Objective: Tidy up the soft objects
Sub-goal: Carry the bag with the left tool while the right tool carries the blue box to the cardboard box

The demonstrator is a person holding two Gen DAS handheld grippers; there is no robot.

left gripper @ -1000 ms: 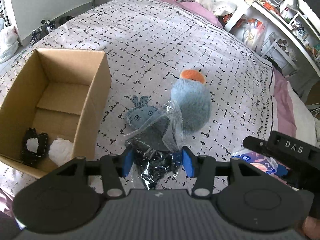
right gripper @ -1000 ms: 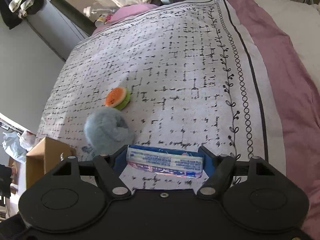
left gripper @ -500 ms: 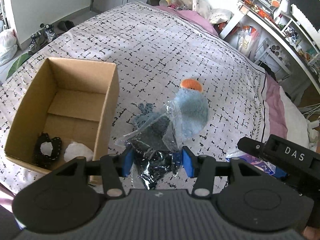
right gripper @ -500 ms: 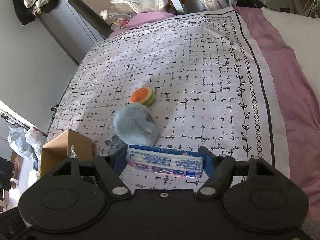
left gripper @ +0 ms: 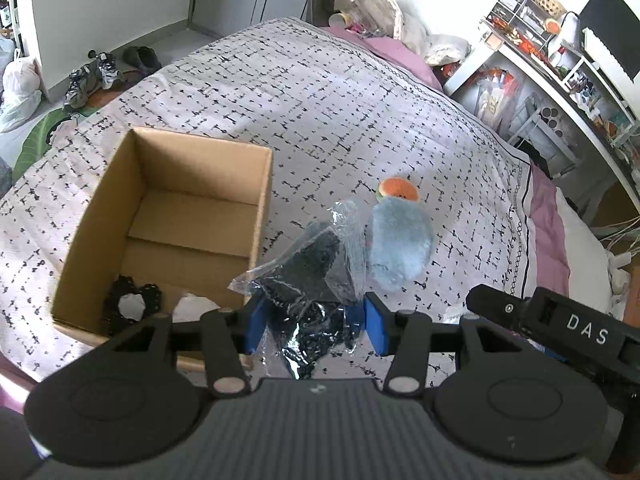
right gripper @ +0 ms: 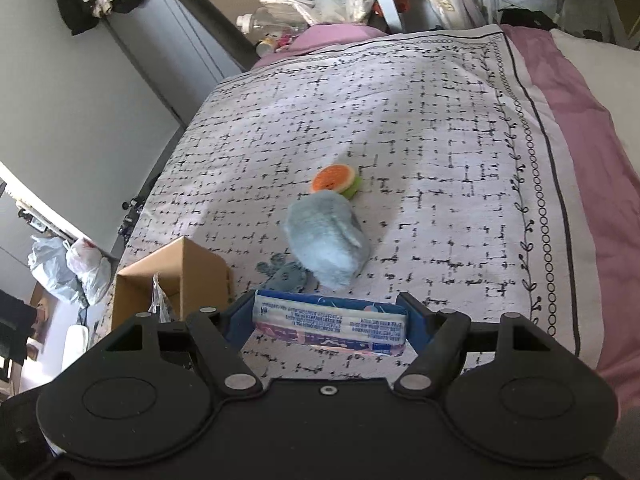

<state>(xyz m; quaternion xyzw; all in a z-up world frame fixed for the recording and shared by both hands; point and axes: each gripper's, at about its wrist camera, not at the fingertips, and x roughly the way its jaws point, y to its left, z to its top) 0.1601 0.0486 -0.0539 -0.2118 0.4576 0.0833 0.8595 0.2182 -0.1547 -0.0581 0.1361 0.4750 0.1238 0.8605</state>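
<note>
My left gripper (left gripper: 316,324) is shut on a clear plastic bag of dark fabric (left gripper: 312,280) and holds it above the bed, just right of the open cardboard box (left gripper: 176,216). The box holds a black lacy item (left gripper: 132,308) and something white. My right gripper (right gripper: 330,320) is shut on a blue and white flat packet (right gripper: 330,322). A fluffy blue plush (right gripper: 326,240) (left gripper: 400,244) lies on the bedspread, an orange and green plush (right gripper: 336,180) (left gripper: 398,190) beyond it, and a small blue-grey plush (right gripper: 284,276) beside it.
The bed has a white patterned bedspread (right gripper: 440,140) with a pink edge on the right. Cluttered shelves (left gripper: 540,60) stand beyond the bed. Shoes (left gripper: 92,76) and plastic bags (right gripper: 68,268) lie on the floor to the left.
Both grippers have risen and drawn back with their loads still held. The box shows more fully, and the small blue-grey plush is now hidden behind the bag in the left view.
</note>
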